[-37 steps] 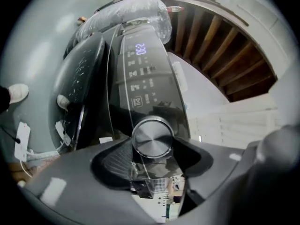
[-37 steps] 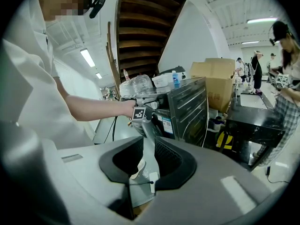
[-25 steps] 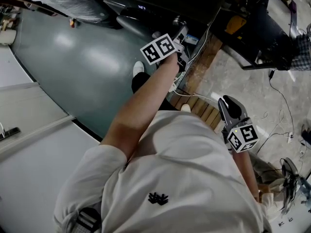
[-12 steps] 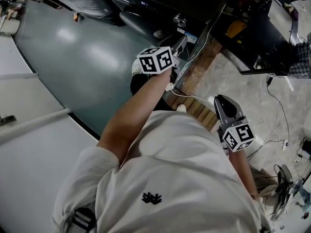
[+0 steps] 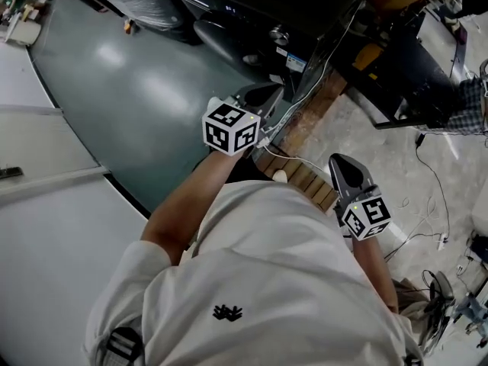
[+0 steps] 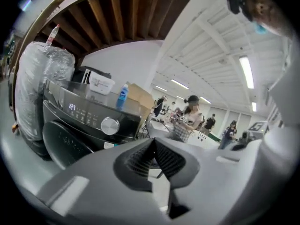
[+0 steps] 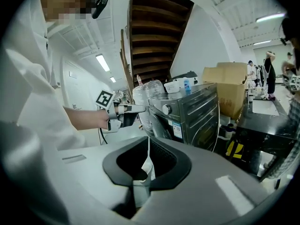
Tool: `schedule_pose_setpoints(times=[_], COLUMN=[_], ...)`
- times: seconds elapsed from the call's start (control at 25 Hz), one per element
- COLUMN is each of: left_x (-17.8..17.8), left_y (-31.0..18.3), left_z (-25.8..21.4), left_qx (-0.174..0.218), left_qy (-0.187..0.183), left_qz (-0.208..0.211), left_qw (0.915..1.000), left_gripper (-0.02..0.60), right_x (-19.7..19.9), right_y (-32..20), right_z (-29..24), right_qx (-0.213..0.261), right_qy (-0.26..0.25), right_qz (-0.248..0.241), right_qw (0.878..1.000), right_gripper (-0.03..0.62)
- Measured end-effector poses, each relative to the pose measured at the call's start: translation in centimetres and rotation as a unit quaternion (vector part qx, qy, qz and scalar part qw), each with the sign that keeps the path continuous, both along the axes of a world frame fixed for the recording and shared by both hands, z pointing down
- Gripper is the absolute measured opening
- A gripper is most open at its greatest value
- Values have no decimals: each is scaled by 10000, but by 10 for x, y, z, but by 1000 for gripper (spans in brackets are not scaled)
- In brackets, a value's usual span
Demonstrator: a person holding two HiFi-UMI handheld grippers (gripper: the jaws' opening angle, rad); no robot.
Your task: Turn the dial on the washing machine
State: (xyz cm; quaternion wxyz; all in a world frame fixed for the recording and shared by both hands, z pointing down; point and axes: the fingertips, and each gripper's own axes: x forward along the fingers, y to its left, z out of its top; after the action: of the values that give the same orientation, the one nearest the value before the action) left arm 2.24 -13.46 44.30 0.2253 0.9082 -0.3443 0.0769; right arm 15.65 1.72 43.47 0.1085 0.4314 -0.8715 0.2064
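Open workshop hall, grey floor. Washing machine (image 6: 70, 130) ahead. Its dial (image 6: 109, 125) lies up-left of and beyond my left gripper (image 6: 154, 142), well apart. Left jaws just closed, nothing between. Right gripper (image 7: 148, 142) together, empty, farther off.

A brown box (image 7: 232, 86) sits up high. Above it and to the left, brown wooden stairs (image 7: 154, 27) go up. Behind the box is a white wall (image 7: 206, 46). The ceiling (image 6: 211, 46) over the box is white too, with long bright lights (image 6: 247, 71). Just below the box, on its right, stands a black table (image 7: 269, 118). Some people (image 6: 190, 116) stand far behind the box. Left of the box, the green floor (image 5: 145, 90) is shiny. Below the box, the grey floor (image 5: 366, 139) has wooden slats (image 5: 309, 175) and thin wires (image 5: 441, 172) on it.
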Motion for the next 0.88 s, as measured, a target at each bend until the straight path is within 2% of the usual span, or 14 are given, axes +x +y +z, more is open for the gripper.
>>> schedule_pose_setpoints(times=[0.12, 0.48, 0.68, 0.88], left_x=[-1, -5, -7, -5], left_y=[30, 119, 154, 169], left_z=[-12, -24, -25, -19], left_qx=[133, 138, 53, 12], left_qy=[-59, -126, -173, -313], left_qz=[232, 461, 520, 587], left_qw=[9996, 9988, 9985, 9978], left_gripper=[57, 57, 57, 57], right_x=[-4, -7, -17, -20], right_y=[7, 34, 45, 51], right_z=[-3, -6, -12, -13], right_qx=[5, 86, 125, 100], right_qy=[-9, -70, -117, -155], right_qz=[-169, -589, -770, -843], right_qw=[9999, 9982, 9969, 9963], right_gripper=[9, 2, 2, 2])
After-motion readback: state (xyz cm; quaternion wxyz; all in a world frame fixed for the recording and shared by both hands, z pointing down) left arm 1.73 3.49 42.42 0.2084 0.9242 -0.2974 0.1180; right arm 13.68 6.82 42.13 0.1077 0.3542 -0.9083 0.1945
